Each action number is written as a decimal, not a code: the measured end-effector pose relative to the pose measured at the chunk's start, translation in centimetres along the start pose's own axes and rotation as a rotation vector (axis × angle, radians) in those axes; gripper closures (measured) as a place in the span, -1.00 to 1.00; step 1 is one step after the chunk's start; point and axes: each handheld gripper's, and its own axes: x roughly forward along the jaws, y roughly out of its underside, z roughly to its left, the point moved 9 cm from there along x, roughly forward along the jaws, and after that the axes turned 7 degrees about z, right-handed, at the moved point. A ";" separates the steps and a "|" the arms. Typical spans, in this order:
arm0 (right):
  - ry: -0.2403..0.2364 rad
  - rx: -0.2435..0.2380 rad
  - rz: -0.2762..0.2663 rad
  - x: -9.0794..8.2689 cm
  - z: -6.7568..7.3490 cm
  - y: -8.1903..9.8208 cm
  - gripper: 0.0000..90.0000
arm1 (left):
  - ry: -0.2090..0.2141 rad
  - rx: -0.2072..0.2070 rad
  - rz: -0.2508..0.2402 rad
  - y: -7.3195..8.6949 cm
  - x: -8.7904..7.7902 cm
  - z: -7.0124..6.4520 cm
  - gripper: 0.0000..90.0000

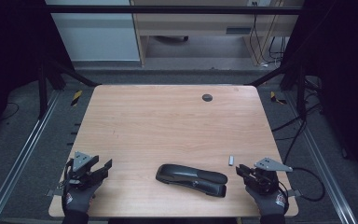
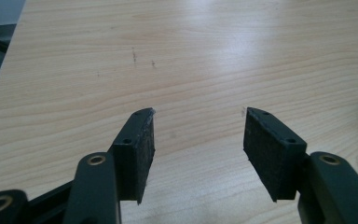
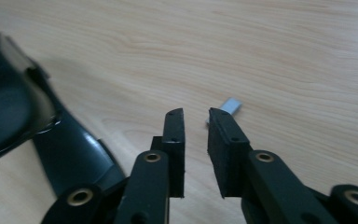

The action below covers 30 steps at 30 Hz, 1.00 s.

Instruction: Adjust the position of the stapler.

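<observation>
Stapler (image 3: 23, 121): we saw it blurred and cut off at the left edge. Small silver piece (image 3: 230, 106): too small to identify.

The high view looks forward and down from above the near edge, taking in the whole wooden table (image 1: 168, 121) and the floor beyond. The left gripper view sits low and close to the tabletop, facing along its own jaws across bare wood. The right gripper view, equally low, faces the black stapler (image 3: 23, 116) and a small silver block (image 3: 230, 106); both also appear in the high view
</observation>
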 end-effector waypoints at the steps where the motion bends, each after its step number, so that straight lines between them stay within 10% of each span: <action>1: 0.000 0.000 0.000 0.0 0.0 0.0 0.74 | 0.007 -0.007 0.001 0.1 -0.1 -0.2 -0.05; 8: -0.105 -0.003 0.044 0.2 1.8 0.8 0.95 | 0.011 0.014 -0.018 0.0 -1.0 -1.0 0.00; 30: -0.235 -0.132 0.118 1.2 6.3 2.8 1.00 | -0.003 0.040 0.012 0.2 -0.6 -1.9 0.05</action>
